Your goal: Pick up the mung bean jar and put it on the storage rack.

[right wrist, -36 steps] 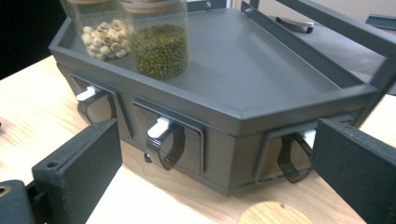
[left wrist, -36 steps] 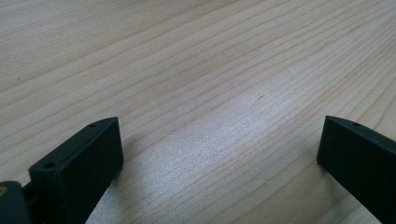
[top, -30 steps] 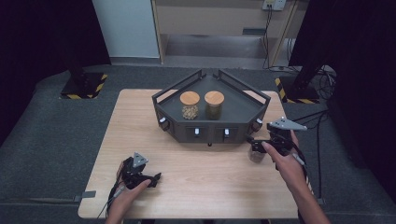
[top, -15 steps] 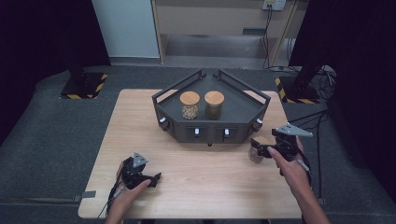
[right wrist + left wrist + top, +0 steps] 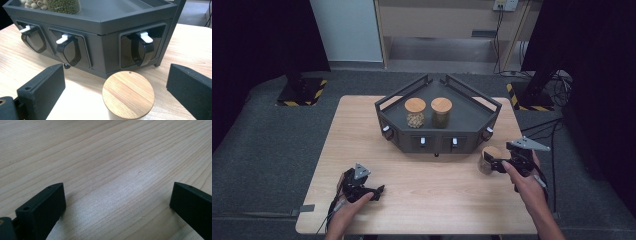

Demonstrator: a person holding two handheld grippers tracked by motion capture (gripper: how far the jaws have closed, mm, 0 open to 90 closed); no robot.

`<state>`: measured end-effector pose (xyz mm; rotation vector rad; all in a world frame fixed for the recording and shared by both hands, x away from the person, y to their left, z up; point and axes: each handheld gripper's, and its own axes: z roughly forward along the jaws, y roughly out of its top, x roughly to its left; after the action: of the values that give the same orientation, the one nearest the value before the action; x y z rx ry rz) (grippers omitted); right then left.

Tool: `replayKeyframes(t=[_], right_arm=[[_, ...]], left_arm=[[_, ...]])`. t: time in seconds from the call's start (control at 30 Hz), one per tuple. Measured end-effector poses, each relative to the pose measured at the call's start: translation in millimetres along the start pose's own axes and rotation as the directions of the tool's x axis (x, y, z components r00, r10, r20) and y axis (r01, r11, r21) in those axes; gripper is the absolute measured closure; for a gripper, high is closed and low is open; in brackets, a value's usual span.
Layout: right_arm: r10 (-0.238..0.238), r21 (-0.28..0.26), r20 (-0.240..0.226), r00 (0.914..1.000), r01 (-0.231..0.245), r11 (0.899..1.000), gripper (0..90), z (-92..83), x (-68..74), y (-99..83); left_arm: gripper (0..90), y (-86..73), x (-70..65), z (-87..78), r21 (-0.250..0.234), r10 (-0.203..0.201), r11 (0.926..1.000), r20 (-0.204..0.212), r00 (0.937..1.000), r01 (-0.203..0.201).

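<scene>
My right gripper (image 5: 117, 95) stands wide open around a wooden-lidded jar (image 5: 128, 94), jaws clear of it, just before the dark rack (image 5: 110, 25) on the table (image 5: 422, 200). My left gripper (image 5: 117, 205) rests open, well apart.

Jar (image 5: 128, 96) between right gripper (image 5: 115, 92) jaws running off bottom edge, body mostly unseen, contents impossible to tell. Two jars on rack (image 5: 105, 22) getting cropped by top edge. Left gripper (image 5: 117, 202) jaw tips only partly showing.
</scene>
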<state>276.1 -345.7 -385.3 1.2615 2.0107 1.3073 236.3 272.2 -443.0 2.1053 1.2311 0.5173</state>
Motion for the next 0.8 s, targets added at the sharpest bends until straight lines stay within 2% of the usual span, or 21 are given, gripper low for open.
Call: replayKeyframes(t=[0.8], right_arm=[[0.011, 0.011, -0.004, 0.9999, -0.011, 1.0, 2.0, -2.8, -5.7, -20.1]], left_arm=[[0.0, 0.0, -0.1, 0.0, 0.0, -0.001, 1.0, 0.0, 1.0, 0.001]])
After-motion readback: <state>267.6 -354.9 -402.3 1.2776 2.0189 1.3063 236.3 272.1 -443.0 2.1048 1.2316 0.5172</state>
